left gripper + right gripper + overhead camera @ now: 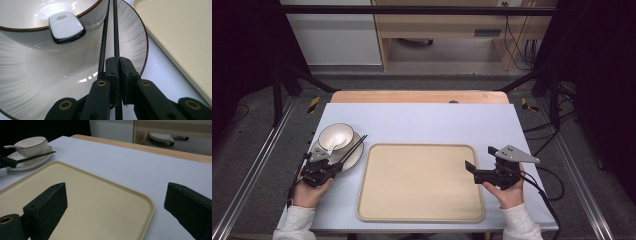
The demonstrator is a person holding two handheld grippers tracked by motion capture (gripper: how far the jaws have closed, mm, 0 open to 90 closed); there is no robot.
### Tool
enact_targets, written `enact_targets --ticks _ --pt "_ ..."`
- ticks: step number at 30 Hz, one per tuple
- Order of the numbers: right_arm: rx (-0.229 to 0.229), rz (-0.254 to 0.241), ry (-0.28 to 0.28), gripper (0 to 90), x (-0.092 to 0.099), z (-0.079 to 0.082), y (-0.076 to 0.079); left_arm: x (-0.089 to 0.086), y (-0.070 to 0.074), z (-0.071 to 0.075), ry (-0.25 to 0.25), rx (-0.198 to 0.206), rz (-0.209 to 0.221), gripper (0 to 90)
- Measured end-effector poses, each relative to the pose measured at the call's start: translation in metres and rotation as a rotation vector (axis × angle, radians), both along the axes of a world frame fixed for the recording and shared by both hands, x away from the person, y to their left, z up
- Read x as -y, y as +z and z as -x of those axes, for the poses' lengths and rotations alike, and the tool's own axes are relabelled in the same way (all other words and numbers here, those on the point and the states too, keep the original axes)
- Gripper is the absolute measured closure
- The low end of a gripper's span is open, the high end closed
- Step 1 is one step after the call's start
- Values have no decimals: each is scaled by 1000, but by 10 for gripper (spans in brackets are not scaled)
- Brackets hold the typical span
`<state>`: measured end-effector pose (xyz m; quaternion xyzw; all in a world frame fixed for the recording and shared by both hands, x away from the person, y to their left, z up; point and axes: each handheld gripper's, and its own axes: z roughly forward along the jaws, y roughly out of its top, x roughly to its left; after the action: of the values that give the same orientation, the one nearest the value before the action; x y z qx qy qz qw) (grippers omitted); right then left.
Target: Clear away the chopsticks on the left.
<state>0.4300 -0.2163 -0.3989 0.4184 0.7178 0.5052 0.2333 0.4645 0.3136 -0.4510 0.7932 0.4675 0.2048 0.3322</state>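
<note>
The left gripper [117, 61] was clamped on a pair of black chopsticks [111, 32], which lay across the plate [32, 82] beside the bowl [30, 32] holding a white spoon [65, 27], left of the tray [419, 182]. The right gripper [478, 162] hovered at the tray's right edge, jaws wide and holding nothing.
</note>
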Motion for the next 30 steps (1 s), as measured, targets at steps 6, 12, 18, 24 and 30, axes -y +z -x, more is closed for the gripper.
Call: enact_targets --ticks 6,12,18,24,30 --pt "3 0 -4 46 1 1 1 3 9 5 3 26 8 851" --pt "8 2 -7 39 2 1 2 14 17 12 19 45 18 851" --pt "7 -1 -14 34 3 2 3 31 24 22 29 70 29 851" --pt "6 1 -16 32 3 2 3 40 28 32 57 89 63 851" --pt "9 2 -16 32 4 2 3 52 29 40 78 106 78 851"
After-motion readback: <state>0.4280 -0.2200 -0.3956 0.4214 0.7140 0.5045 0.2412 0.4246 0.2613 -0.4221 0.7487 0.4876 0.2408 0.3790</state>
